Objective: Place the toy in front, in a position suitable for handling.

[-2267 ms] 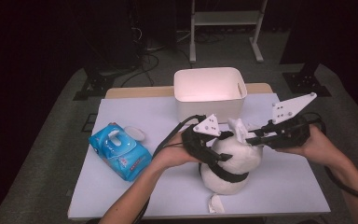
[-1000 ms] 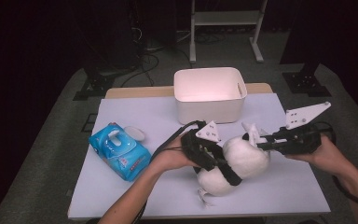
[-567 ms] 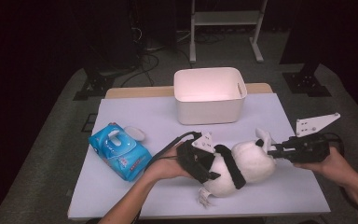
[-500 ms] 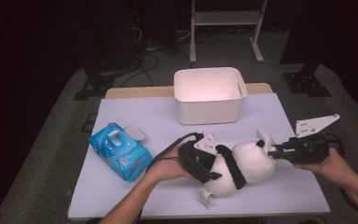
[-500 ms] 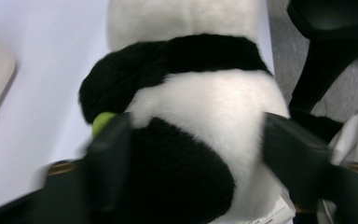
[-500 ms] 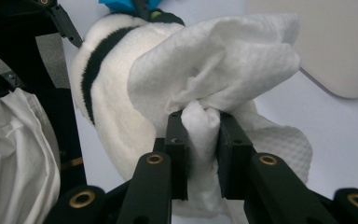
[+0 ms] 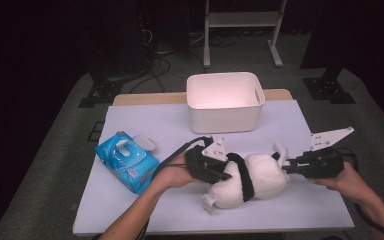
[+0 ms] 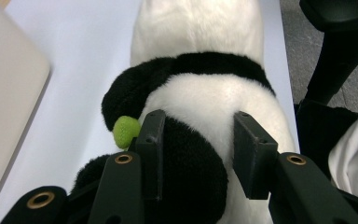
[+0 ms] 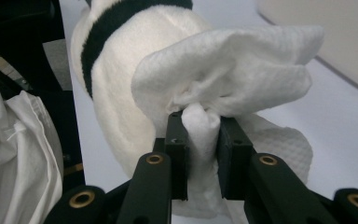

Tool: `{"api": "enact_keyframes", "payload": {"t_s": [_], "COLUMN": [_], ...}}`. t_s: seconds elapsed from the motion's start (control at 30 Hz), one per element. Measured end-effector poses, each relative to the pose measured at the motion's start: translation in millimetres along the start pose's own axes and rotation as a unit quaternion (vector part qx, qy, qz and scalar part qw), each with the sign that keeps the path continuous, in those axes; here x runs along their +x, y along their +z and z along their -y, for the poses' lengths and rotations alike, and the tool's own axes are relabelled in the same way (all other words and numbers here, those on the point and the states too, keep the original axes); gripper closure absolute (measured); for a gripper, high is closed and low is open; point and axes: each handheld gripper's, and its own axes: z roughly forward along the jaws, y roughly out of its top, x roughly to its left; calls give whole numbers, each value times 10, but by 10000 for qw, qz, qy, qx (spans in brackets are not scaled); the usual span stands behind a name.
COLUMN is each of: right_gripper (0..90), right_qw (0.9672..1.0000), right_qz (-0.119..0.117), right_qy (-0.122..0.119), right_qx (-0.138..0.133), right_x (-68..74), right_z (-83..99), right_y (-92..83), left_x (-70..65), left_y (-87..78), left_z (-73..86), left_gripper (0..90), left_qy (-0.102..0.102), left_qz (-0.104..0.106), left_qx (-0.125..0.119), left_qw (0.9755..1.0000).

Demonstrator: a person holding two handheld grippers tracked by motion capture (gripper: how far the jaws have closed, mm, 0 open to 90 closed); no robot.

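Observation:
A black-and-white panda plush (image 7: 260,180) lies on its side on the white table (image 7: 150,117), near the front. My left gripper (image 7: 226,175) reaches into it from the left; in the left gripper view the plush (image 8: 205,88) sits between the jaws, which have just been closing, and both pads press into its fur. My left gripper (image 8: 198,140) is shut on it. At the plush's right end, my right gripper (image 7: 286,168) is shut on a crumpled white wipe (image 9: 233,70), which rests against the plush (image 9: 114,88). My right gripper (image 9: 201,128) pinches a fold of the wipe.
A white bin (image 7: 225,112) stands at the back middle of the table. A blue pack of wipes (image 7: 127,161) lies at the left, with a small white oval lid (image 7: 144,142) beside it. Dark floor and stands surround the table.
The plush has come down from upright to lying on the table. My right gripper has moved right and down with the wipe. My left gripper's jaws have closed onto the plush.

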Motion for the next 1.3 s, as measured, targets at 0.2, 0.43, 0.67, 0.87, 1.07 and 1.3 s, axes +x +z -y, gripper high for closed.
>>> {"api": "enact_keyframes", "payload": {"t_s": [0.2,0.43,0.67,0.87,1.07,1.3], "right_gripper": [759,757,757,757,757,755], "right_qw": [9996,9991,9993,9995,9992,9988], "right_qz": [-185,-79,-79,-179,-221,-275], "right_qy": [-97,-419,-314,-252,-334,-402], "right_qx": [-180,-40,205,94,69,87], "right_x": [28,138,116,162,218,309], "right_z": [-48,-232,-97,20,40,62], "right_y": [140,14,136,125,146,158], "left_x": [2,-45,-33,4,81,241], "left_y": [-97,-35,-1,-35,-55,84], "left_z": [162,125,81,-2,-84,-85], "left_gripper": [539,508,482,491,506,516], "left_qy": [-222,-152,-189,-204,-201,-400], "left_qz": [149,295,483,581,474,586], "left_qx": [-150,-301,-354,-385,-431,-250], "left_qw": [9995,9990,9980,9974,9977,9972]}}
